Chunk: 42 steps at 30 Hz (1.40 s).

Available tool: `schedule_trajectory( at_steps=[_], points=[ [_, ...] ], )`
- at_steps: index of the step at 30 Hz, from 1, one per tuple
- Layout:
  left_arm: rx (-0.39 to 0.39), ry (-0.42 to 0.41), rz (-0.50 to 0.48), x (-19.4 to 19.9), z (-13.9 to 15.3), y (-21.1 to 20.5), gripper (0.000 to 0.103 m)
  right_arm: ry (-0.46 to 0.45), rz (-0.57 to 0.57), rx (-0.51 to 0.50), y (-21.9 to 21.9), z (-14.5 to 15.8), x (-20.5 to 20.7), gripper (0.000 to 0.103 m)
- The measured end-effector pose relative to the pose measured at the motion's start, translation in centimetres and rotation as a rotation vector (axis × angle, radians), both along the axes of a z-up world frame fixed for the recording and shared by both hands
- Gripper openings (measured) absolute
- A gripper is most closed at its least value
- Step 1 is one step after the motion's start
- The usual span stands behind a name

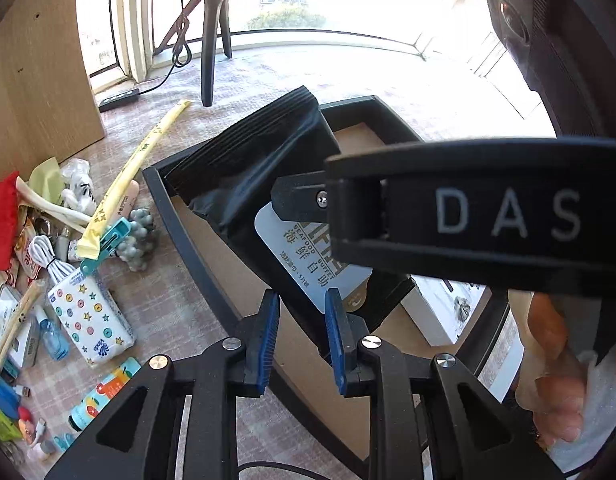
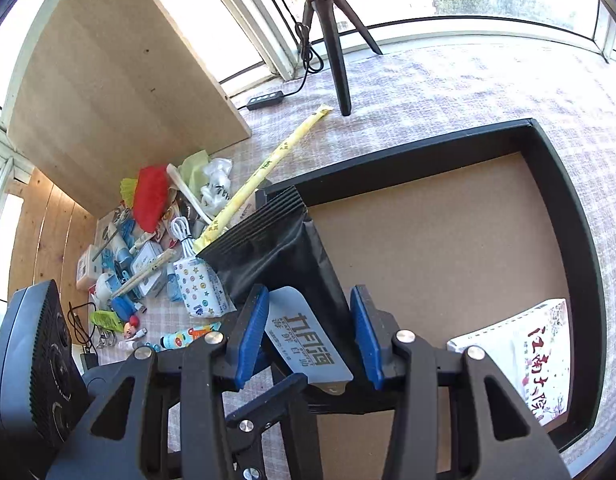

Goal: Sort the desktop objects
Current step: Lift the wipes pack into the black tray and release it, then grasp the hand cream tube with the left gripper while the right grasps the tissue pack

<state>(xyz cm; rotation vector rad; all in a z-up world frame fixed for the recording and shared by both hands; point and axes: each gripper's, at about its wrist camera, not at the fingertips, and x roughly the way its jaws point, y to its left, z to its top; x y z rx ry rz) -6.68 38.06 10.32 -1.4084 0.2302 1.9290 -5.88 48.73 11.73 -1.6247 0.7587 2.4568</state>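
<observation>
Lying tilted over the left wall of the black tray [image 2: 580,264], the black wet-wipe pouch [image 2: 291,264] sits between the open jaws of the right gripper [image 2: 308,332]. The left gripper [image 1: 301,336] hovers open, gripping nothing, above the pouch's near end.

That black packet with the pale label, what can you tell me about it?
The black packet looks like glossy plastic film, with a ribbed sealed end and a pale grey label printed with Chinese characters and "SEAFOOD BUFFET". It is tilted, its ribbed end raised over the corner of the dark tray and its lower end down on the tray's cardboard floor. It lies between the open fingers of both hand-held grippers; contact is unclear.
</observation>
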Motion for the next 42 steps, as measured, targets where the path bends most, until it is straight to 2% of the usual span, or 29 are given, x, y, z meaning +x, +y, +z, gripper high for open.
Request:
schedule_trajectory(
  at_steps=[7,11,16,20,22,26,29,32,34,37,42],
  points=[
    [-0.008,-0.011,-0.008,-1.0,-0.7,1.4,0.017,-0.022,-0.003,-0.057,2.0,-2.0,-0.5,0.042],
    [-0.031,0.024,0.024,-1.5,-0.4,0.2,0.020,-0.008,0.012,0.032,1.3,-1.4,-1.0,0.042],
    [-0.042,-0.001,0.115,-2.9,-1.1,-3.8,0.021,-0.002,0.028,0.011,0.5,-1.5,-1.5,0.042],
    [-0.072,0.000,0.201,-4.0,-1.8,-7.9,0.030,0.001,0.061,-0.014,-1.0,-1.5,-1.9,0.042],
    [-0.085,-0.009,0.250,-4.4,-2.1,-10.3,0.031,0.003,0.081,-0.024,-2.0,-1.5,-2.1,0.042],
    [-0.120,0.002,0.310,-4.3,-2.6,-14.9,0.031,0.008,0.149,-0.045,-4.7,-1.4,-2.4,0.042],
    [-0.137,-0.019,0.332,-4.4,-3.8,-17.6,0.034,-0.004,0.213,-0.054,-7.1,-1.8,-3.0,0.042],
    [-0.172,-0.005,0.308,-3.7,-4.3,-19.1,0.040,-0.028,0.255,-0.058,-9.3,-2.7,-3.9,0.045],
    [-0.195,0.011,0.257,-3.1,-4.5,-19.2,0.046,-0.046,0.281,-0.066,-10.7,-3.5,-4.7,0.053],
    [-0.223,0.038,0.168,-2.3,-4.9,-18.5,0.057,-0.076,0.308,-0.071,-12.5,-4.6,-5.8,0.057],
    [-0.283,0.096,0.040,-1.5,-6.2,-17.3,0.063,-0.115,0.331,-0.038,-14.8,-6.1,-7.8,0.059]
  ],
)
